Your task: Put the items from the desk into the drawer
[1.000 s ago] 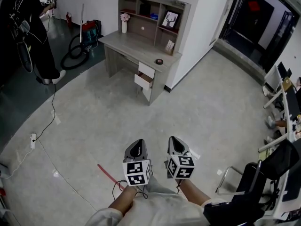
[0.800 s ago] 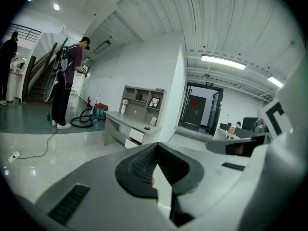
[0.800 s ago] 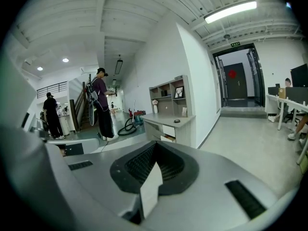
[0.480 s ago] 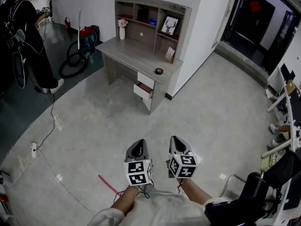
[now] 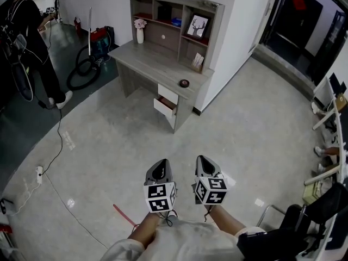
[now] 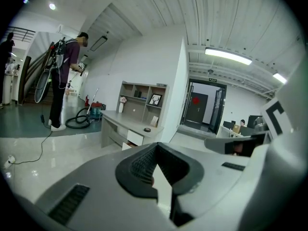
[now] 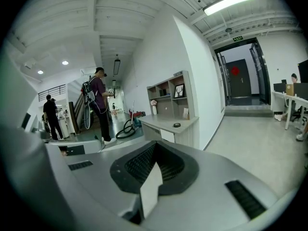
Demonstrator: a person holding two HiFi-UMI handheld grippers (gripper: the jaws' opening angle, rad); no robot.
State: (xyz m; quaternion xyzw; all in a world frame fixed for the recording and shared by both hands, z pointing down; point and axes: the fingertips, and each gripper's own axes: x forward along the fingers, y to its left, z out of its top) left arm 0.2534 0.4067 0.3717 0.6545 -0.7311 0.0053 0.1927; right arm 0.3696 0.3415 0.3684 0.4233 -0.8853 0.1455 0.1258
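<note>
Left gripper (image 5: 159, 166): jaws closed on each other with nothing between them, held over bare floor, well apart from the desk (image 5: 157, 64).
Right gripper (image 5: 205, 162): jaws also pressed together and empty, just beside the left one.
Arms: only the forearms show; the hands are hidden under the marker cubes.
Desk: stands far ahead against the white wall, with a shelf unit (image 5: 174, 15) on its back edge.
Round thing (image 5: 184, 83): small and dark, lying near the desk's right end; too small to name.
Vase (image 5: 140, 31): white, with flowers, at the desk's back left.
Card (image 5: 197, 61): leans against the shelf unit.
Drawer (image 5: 165, 105): pulled out under the desk's right end; its inside cannot be seen from here.
Picture frame (image 5: 198, 25): upright on a shelf.
Person (image 5: 27, 31): at the left edge, partly cut off.
Red strip (image 5: 125, 213): on the floor, its near end hidden by the left forearm.
</note>
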